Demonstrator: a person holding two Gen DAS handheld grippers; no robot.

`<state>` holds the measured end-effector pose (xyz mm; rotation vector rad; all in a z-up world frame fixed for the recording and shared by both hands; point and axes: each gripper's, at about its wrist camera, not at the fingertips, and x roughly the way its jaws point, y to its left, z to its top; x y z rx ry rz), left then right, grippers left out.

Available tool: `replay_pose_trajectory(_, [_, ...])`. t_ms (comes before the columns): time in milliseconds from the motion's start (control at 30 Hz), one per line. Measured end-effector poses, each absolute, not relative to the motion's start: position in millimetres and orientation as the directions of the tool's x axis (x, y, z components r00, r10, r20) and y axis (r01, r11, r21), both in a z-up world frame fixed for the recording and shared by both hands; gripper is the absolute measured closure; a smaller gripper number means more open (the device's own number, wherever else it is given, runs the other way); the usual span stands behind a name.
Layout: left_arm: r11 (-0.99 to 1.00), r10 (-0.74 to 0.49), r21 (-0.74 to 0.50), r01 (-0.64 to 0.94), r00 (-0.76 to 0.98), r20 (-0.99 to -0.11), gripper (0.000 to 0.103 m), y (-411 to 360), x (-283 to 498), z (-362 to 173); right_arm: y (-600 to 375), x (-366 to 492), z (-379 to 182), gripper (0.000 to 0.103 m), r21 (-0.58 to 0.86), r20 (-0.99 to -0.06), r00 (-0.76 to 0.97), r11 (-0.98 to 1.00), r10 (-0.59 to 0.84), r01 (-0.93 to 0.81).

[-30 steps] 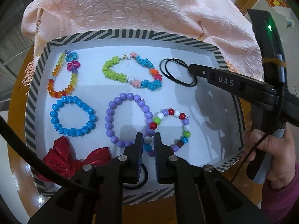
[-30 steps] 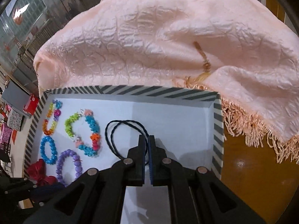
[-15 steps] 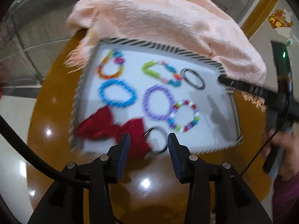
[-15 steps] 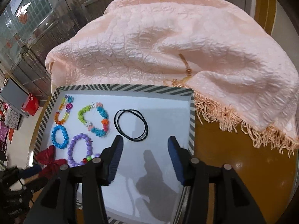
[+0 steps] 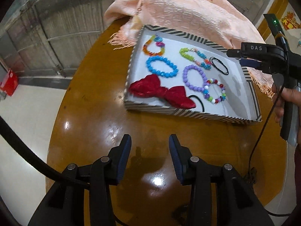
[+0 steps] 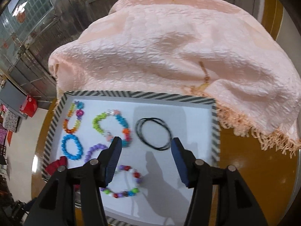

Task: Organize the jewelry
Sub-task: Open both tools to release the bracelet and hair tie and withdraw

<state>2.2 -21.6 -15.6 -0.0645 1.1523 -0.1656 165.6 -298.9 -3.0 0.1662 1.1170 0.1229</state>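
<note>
The round brown bench [image 5: 90, 124] carried a peach cloth [image 6: 169, 52] bunched behind a striped tray [image 5: 188, 112], which kept the jewelry gathered on one white floor. Inside it, pieces lay apart so each loop stayed readable: a red bow [image 5: 160, 92] at the near edge, a blue bracelet [image 5: 161, 66], a purple bracelet [image 5: 193, 79] touching a multicolour bead bracelet [image 5: 215, 91], an orange bracelet [image 5: 153, 47], a green-and-teal bracelet [image 5: 195, 57], and a black hair tie [image 6: 154, 133] alone toward the tray's right side.

The left tool [image 5: 150, 156] hung over bare bench, well short of the tray, fingers wide apart and empty. A second before, it was nearly closed low over the tray's near edge, by the small black band next to the bow; it had since let go and pulled back. The right tool [image 6: 144, 160] stood above the tray, half spread with nothing between its fingers. Earlier it was pinched shut beside the black hair tie, which now lay free as a rounder loop.
</note>
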Motion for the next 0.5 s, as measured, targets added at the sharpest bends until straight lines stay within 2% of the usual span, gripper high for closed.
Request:
replay_pose_trajectory(200, [0.986,-0.163,-0.134,0.099,0.401,-0.901,0.068,-19,-2,-11,-282,160,-6,0.042,0.179,-0.891,0.414,0.982,0.186,-0.054])
replay_pose_trajectory(500, [0.982,-0.166,-0.116,0.146,0.403,-0.9,0.068,-31,-3,1,-302,136,-7,0.04,0.195,-0.892,0.415,0.981,0.178,-0.002])
